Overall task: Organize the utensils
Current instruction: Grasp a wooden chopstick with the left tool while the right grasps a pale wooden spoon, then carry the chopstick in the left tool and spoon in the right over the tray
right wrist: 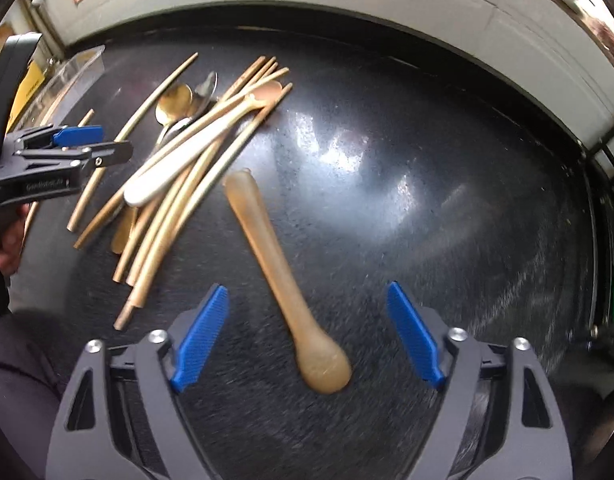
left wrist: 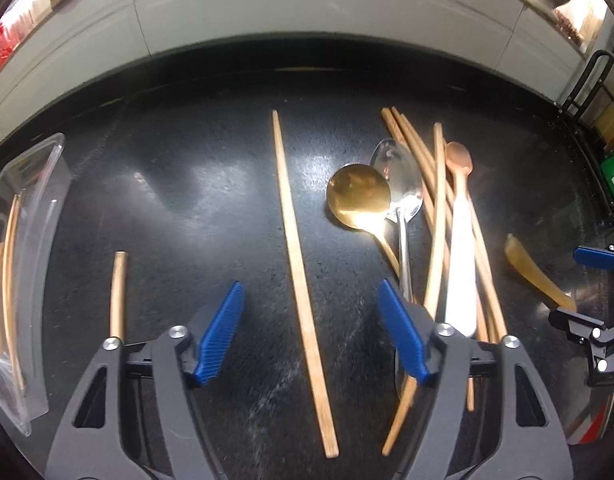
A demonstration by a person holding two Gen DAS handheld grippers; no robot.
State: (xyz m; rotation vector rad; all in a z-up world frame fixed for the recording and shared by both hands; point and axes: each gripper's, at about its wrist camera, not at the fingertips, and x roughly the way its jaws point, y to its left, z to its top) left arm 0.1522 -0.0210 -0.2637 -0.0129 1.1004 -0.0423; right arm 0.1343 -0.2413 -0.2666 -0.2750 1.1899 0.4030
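On the black counter, a single wooden chopstick (left wrist: 303, 292) lies lengthwise between the blue pads of my left gripper (left wrist: 311, 312), which is open and clear of it. To its right is a heap with a gold spoon (left wrist: 359, 196), a silver spoon (left wrist: 399, 184), a white-handled spoon (left wrist: 461, 272) and several chopsticks (left wrist: 437, 220). My right gripper (right wrist: 307, 312) hangs open over an amber spoon (right wrist: 267, 248), with both pads apart from the handle and the bowl nearest me. The left gripper (right wrist: 103, 144) shows at the left edge of the right wrist view.
A clear plastic tray (left wrist: 47, 184) holding chopsticks stands at the left counter edge, with a short chopstick piece (left wrist: 118, 292) beside it. A black wire rack (left wrist: 587, 92) with bottles lines the right side. White tiled wall (left wrist: 307, 8) runs behind.
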